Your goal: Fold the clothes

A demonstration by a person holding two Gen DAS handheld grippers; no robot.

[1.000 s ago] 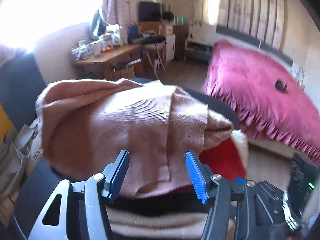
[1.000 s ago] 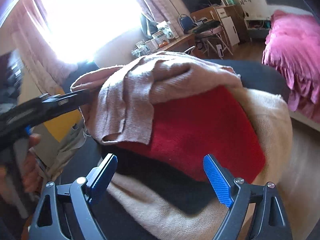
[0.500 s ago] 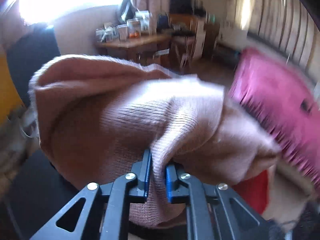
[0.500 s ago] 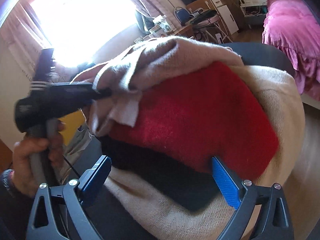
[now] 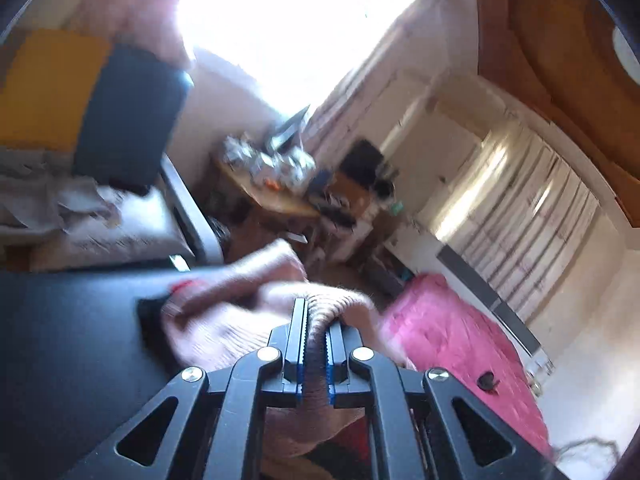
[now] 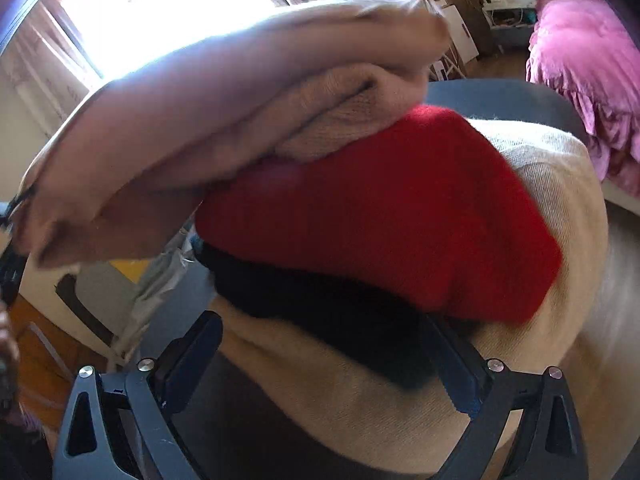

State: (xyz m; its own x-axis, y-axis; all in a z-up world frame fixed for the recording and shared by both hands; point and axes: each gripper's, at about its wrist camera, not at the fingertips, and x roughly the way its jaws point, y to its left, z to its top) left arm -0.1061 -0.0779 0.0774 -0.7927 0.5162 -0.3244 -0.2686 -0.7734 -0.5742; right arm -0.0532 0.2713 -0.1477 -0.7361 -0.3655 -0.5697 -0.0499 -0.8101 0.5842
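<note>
The left claw (image 5: 314, 344) is tilted, so the room slants across its view, and its blue pads are clamped on a bunched ridge of the pink knit sweater (image 5: 224, 320). The sweater trails away to the left over the dark surface (image 5: 60, 340); motion blur smears its far edge, and a small red scrap beside it cannot be made out. Below the claw the cloth is cut off by the frame.

In the right wrist view the same pink sweater (image 6: 192, 120) arches up on the left, lifted off the pile, its left end blurred and running out of frame. Under it lies a red garment (image 6: 380, 220), then a black garment (image 6: 328, 320), mostly hidden, then a beige garment (image 6: 360, 400) at the bottom. The right claw (image 6: 324, 364) points into the pile with its jaws spread wide, holding nothing, the stack's near edge between them. Far right stands a bed under a pink bedspread (image 6: 580, 40).
</note>
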